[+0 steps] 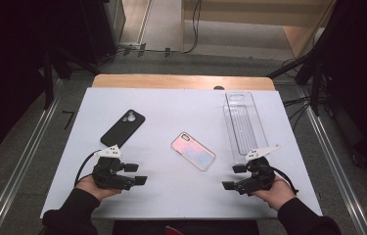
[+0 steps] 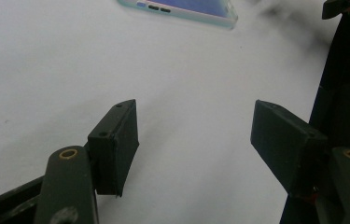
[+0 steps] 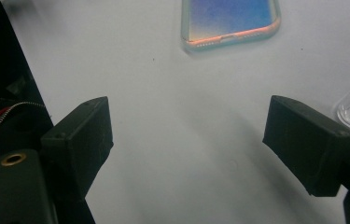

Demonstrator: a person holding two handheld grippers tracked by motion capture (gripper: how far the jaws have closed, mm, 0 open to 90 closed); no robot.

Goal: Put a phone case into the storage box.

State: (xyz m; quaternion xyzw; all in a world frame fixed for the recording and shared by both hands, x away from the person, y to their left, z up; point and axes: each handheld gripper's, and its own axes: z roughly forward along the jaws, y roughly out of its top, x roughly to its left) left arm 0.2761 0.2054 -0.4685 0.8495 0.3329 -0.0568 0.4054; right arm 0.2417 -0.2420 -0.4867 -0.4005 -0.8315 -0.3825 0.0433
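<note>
Both grippers' jaws are standing open, gripping nothing: left gripper [image 1: 138, 174], right gripper [image 1: 233, 176]. Between them, farther up the white table [image 1: 171, 196], the iridescent phone [image 1: 193, 151] is lying flat, black phone case [image 1: 123, 128] and clear tray [image 1: 244, 122] flanking.

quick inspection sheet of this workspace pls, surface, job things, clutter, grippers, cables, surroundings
surface: white sheet over a wooden table, no marks seen
job's things: iridescent phone case flat at centre; black phone face down, back left; clear plastic tray at right
clutter: nothing seen
grippers: left gripper and right gripper low over the near edge, jaws apart, nothing between them
cables: black cable loops from the left gripper; floor cables beyond the table
surroundings: metal rails on both sides, dark curtains
</note>
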